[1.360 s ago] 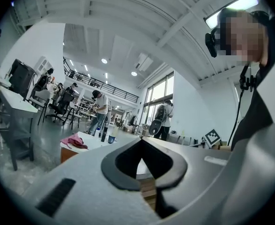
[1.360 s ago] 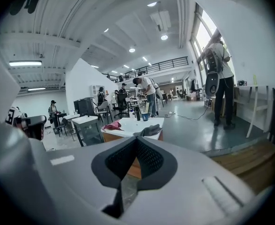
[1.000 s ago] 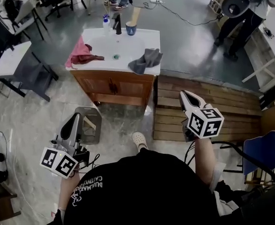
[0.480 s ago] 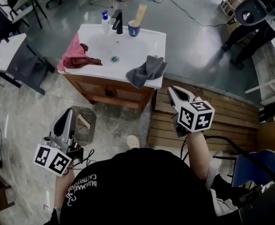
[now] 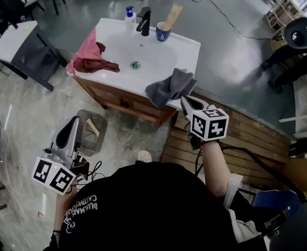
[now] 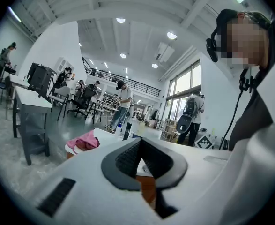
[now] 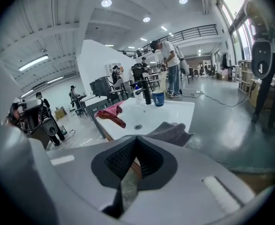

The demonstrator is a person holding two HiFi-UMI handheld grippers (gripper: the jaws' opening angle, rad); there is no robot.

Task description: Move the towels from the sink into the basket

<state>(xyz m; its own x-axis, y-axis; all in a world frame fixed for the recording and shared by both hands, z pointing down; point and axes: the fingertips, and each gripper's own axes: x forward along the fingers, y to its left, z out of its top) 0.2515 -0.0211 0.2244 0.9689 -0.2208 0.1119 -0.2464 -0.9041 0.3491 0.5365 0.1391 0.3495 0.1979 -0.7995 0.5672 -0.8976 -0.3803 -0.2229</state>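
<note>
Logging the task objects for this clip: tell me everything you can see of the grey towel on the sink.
The grey towel is a dark grey, soft-looking cloth, crumpled into loose folds. It lies on the near right corner of the white sink, with one part hanging over the front edge above the wooden cabinet. Nothing holds it: the right claw, shut, points at it from close by, with nothing between its jaws.

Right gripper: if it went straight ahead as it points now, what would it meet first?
Most likely the grey towel draped over the sink's near corner, just beyond the shut right gripper's tips; depth is uncertain.
</note>
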